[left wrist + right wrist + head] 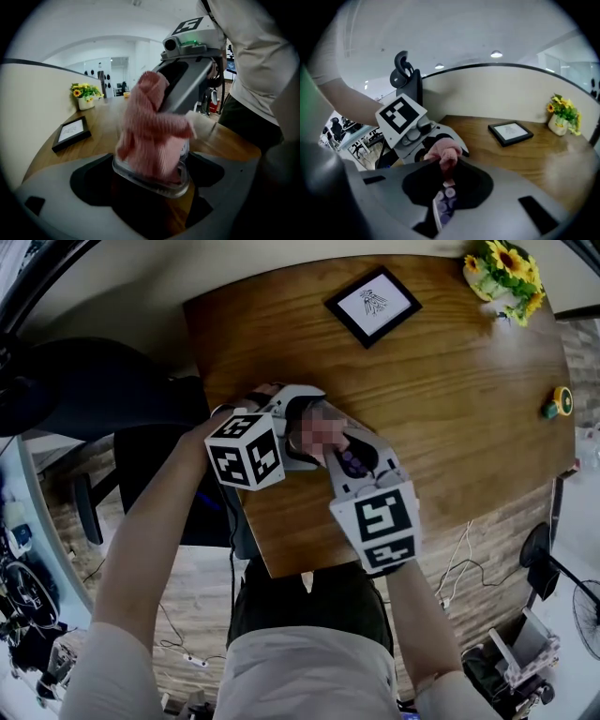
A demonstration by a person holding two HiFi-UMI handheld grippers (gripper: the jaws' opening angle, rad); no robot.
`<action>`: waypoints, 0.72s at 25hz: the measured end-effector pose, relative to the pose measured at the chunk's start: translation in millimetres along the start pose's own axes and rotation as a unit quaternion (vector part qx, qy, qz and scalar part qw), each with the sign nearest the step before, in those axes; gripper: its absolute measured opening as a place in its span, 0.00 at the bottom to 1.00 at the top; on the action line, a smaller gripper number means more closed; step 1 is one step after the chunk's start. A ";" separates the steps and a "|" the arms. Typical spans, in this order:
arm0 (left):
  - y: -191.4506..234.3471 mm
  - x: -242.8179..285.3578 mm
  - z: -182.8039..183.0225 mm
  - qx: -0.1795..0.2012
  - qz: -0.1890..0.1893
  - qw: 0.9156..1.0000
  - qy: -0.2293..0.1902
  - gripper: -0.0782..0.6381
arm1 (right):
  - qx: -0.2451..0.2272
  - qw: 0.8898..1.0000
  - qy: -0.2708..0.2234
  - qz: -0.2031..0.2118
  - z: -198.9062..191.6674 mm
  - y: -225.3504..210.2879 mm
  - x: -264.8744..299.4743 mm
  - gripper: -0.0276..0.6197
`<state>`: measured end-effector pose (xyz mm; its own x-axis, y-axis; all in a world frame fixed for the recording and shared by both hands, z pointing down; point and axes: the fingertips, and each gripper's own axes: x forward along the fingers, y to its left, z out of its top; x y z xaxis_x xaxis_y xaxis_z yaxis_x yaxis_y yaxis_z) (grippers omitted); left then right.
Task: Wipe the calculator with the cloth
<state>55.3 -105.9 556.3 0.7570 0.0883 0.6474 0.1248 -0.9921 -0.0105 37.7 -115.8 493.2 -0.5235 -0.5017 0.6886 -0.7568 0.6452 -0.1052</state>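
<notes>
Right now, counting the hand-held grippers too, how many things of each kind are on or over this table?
Hand-held gripper: 2, the left and the right
Cloth: 1
Calculator: 1
Frame: 1
Flowers: 1
Yellow item: 1
Total: 7

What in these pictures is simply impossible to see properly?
- Calculator with purple keys: the right gripper view shows only a few keys; the pink knitted cloth and the jaws gripping the calculator hide its display.
- Cloth in the head view: covered by a blurred patch.
- Drawing in the black picture frame: too small in every view.
- Small yellow-green object at the wooden table edge, head view: too small to identify.
</notes>
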 end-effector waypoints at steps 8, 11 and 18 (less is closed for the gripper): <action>0.2 -0.6 -1.0 0.006 0.001 1.000 -0.004 0.79 | -0.051 0.997 0.062 -0.004 -34.2 14.4 15.3 0.10; -0.4 -0.4 -0.6 0.006 0.001 1.000 -0.004 0.79 | -0.053 0.996 0.071 -0.005 -46.5 11.4 0.3 0.10; -0.2 0.0 -0.3 0.006 0.001 1.000 -0.004 0.79 | -0.008 0.995 0.102 -0.014 -84.6 -10.4 -41.6 0.10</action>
<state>55.1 -105.7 556.5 0.7627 0.0863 0.6410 0.1305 -0.9912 -0.0218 100.5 -52.9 526.3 -0.4102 -0.3927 0.8231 -0.7625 0.6428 -0.0734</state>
